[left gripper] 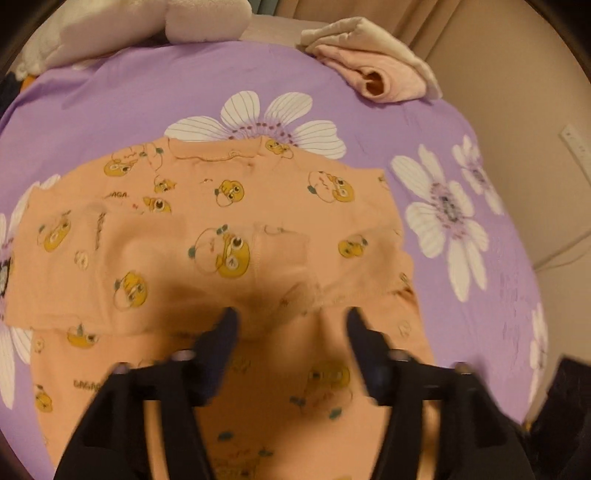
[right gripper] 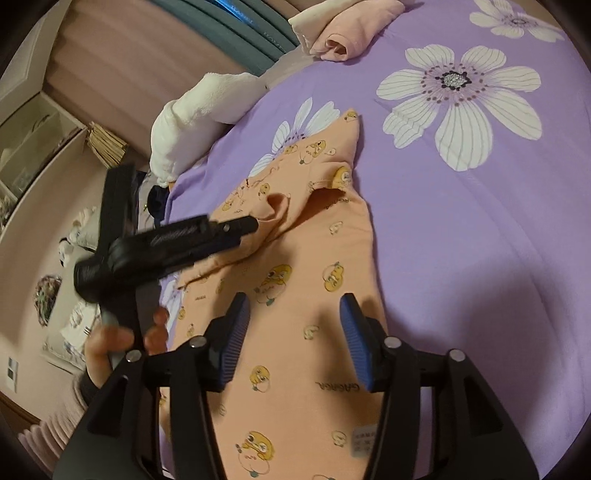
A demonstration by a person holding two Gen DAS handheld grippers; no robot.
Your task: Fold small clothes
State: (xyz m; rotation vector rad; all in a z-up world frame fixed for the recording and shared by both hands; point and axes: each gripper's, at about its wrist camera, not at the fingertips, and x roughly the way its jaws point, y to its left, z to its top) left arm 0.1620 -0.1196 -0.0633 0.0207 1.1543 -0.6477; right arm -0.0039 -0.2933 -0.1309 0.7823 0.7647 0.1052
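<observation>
An orange garment printed with yellow cartoon ducks is lying spread on a purple bedsheet with large white flowers. One sleeve is lying folded across the body of the garment, its cuff ending near the middle.

The left gripper is hovering just above the garment's near part, fingers standing well apart with nothing between the pads. From the right wrist view this same gripper is showing in profile at the left side, its tip sitting right at a raised fold of orange cloth; whether the tip is touching that fold cannot be told. A hand is gripping its handle at the near left.

The right gripper is pointing down over the lower body of the garment, its blue ribbed pads standing moderately apart, holding nothing; orange cloth is showing in the gap beneath.

At the far edge of the bed a pink folded garment is lying together with a cream cloth. A white fluffy item is sitting at the far left edge of the bed.
</observation>
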